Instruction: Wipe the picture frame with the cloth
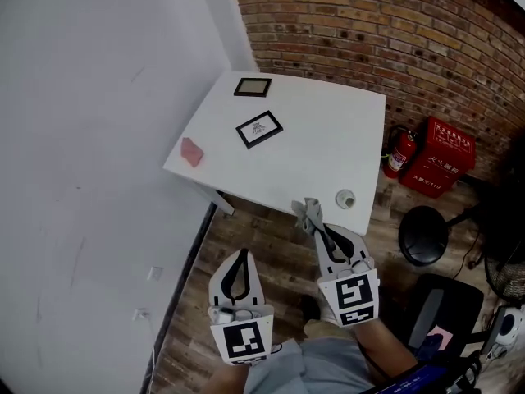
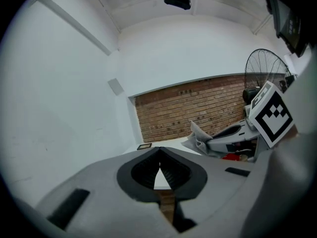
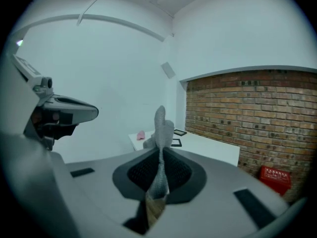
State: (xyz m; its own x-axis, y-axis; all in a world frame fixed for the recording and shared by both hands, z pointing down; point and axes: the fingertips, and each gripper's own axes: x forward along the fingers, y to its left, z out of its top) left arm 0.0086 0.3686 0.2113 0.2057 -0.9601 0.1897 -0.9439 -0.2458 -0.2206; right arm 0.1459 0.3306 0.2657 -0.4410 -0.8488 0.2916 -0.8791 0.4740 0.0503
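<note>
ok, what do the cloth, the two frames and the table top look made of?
The cloth looks like grey knit or woven fabric: fine mesh texture, soft creases. The near frame and far frame have thin dark matt borders, plastic or painted wood, cannot tell which. The table has a smooth white top with little sheen, likely laminate or painted board.

We saw the cloth (image 3: 159,128) as grey open-weave fabric, rough and matt. The left gripper (image 2: 159,158) and right gripper (image 3: 159,151) looked like matt grey plastic, ribbed black inside the jaws. The tabletop (image 1: 328,138) was smooth, matt white. The picture frame (image 1: 259,129) had a dark rim, possibly wood. The wall (image 1: 369,31) was rough brick, the floor (image 1: 271,236) worn wood planks.
</note>
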